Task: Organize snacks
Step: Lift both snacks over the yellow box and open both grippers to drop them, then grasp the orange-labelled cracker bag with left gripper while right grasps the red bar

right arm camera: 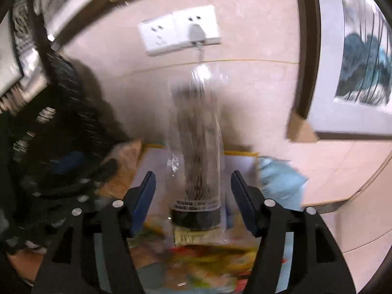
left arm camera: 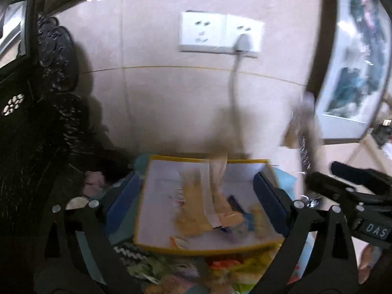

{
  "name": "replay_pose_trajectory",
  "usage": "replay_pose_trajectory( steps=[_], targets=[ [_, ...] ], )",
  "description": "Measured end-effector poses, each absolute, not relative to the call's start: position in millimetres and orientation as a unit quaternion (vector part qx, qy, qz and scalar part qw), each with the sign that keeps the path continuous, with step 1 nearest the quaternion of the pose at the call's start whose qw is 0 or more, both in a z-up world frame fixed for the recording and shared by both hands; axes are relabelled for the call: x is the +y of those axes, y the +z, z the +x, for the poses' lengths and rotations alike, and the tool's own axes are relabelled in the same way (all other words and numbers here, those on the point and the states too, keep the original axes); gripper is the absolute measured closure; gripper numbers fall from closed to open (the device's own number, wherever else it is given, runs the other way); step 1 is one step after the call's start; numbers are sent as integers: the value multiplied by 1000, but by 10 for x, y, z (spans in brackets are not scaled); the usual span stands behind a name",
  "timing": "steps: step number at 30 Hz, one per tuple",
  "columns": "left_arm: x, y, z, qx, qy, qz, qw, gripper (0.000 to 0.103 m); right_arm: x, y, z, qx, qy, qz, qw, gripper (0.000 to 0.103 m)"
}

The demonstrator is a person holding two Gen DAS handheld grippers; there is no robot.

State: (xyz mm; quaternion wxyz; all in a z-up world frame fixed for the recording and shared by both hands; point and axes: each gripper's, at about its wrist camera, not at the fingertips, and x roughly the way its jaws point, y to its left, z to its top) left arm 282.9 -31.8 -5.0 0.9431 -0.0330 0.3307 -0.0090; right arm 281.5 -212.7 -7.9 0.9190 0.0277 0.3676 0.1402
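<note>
Both jaws apart: left gripper [left arm camera: 196, 203] empty above the yellow-rimmed box [left arm camera: 156, 243], right gripper [right arm camera: 193, 191] straddling a clear snack bag [right arm camera: 196, 147] over the box, pads not touching. Unsupported bag may tip and miss the box.

The white box [left arm camera: 171, 183] with the yellow rim is open on top, though packets [left arm camera: 208, 210] already fill its right half. Dark carved furniture [left arm camera: 36, 122] walls in the left side, and the wall with its socket [left arm camera: 220, 34] and hanging cable [left arm camera: 232, 85] stands close behind. A tall clear packet [right arm camera: 196, 147], blurred and seemingly upright, stands between the right gripper [right arm camera: 193, 196] and the box.
</note>
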Motion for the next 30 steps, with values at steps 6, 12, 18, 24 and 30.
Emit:
replay_pose_trajectory(
  steps=[6, 12, 18, 24, 30],
  targets=[
    [-91, -544, 2573, 364, -2, -44, 930, 8, -2320, -611, 2540, 398, 140, 36, 906, 38],
    [-13, -1273, 1849, 406, 0, -43, 913, 8, -2713, -1536, 1956, 491, 94, 67, 863, 38],
    [64, -2012, 1226, 462, -1, -6, 887, 8, -3105, -2461, 1340, 583, 14, 158, 797, 38],
    [199, -2365, 1007, 480, 2, 8, 877, 8, -3083, -2741, 1247, 591, -7, 178, 787, 38],
    [-8, -2515, 979, 470, -25, 62, 880, 9, -2774, -2816, 1576, 576, -16, 135, 806, 38]
  ],
)
